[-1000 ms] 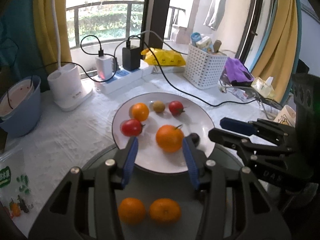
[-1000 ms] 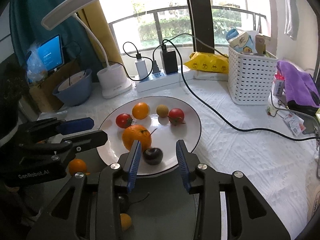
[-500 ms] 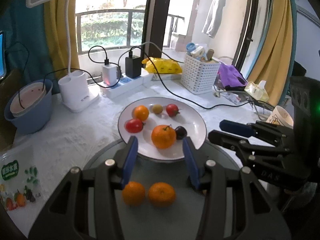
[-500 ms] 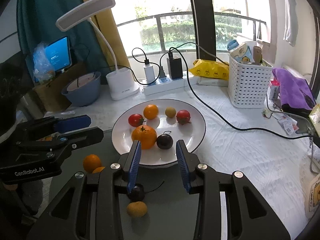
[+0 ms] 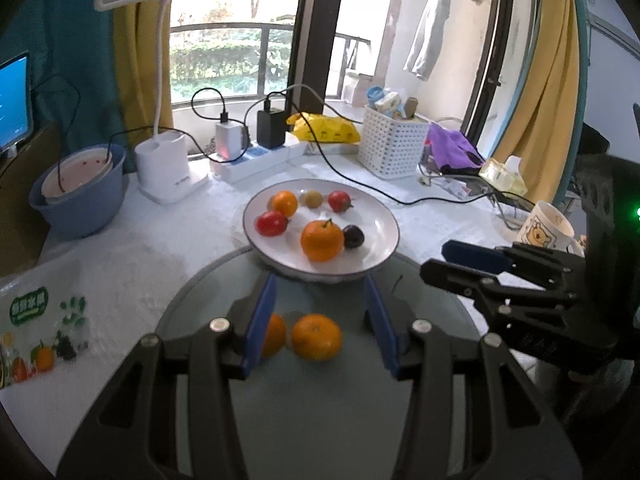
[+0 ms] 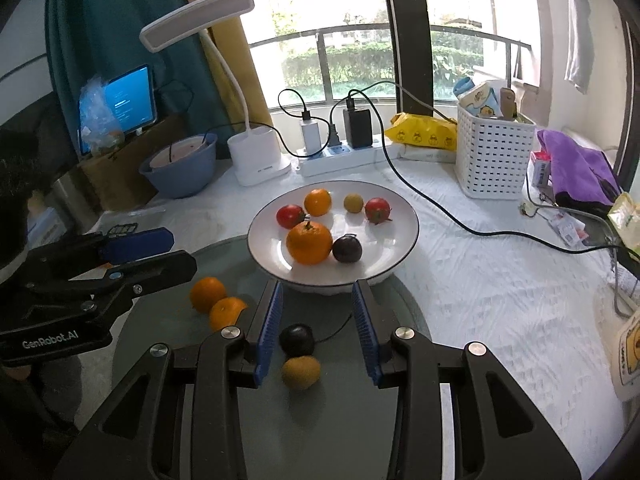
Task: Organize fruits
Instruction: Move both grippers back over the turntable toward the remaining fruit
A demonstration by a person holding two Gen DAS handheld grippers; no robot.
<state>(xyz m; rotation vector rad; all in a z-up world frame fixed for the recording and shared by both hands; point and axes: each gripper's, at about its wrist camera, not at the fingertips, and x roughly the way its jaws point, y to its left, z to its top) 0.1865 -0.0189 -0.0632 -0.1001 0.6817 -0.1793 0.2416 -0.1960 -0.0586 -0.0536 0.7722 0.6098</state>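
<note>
A white plate [image 5: 384, 216] [image 6: 400, 208] holds a large orange [image 5: 322, 240] [image 6: 309, 242], a dark plum [image 5: 354, 236] [image 6: 347, 249], two red tomatoes, a small orange and a yellowish fruit. In front of it, a round grey glass mat [image 5: 320, 400] [image 6: 340, 420] carries two oranges [image 5: 316, 337] [image 6: 207, 294], a dark plum [image 6: 296, 339] and a yellow-brown fruit [image 6: 301, 372]. My left gripper [image 5: 319, 284] [image 6: 176, 252] hovers open over the two oranges, holding nothing. My right gripper [image 6: 318, 286] [image 5: 460, 260] is open above the plum and the yellow-brown fruit, also holding nothing.
Behind the plate stand a white desk lamp [image 6: 256, 160], a blue bowl [image 5: 76, 200], a power strip with chargers [image 6: 340, 152] and a white basket [image 6: 492, 160]. A black cable [image 6: 460, 224] crosses the cloth at right. A mug [image 5: 546, 228] and a printed fruit bag [image 5: 40, 332] lie nearby.
Both grippers have drawn back from the plate and risen slightly, so the plate looks farther off and more of the grey mat and its fruit shows. Jaw gaps are unchanged.
</note>
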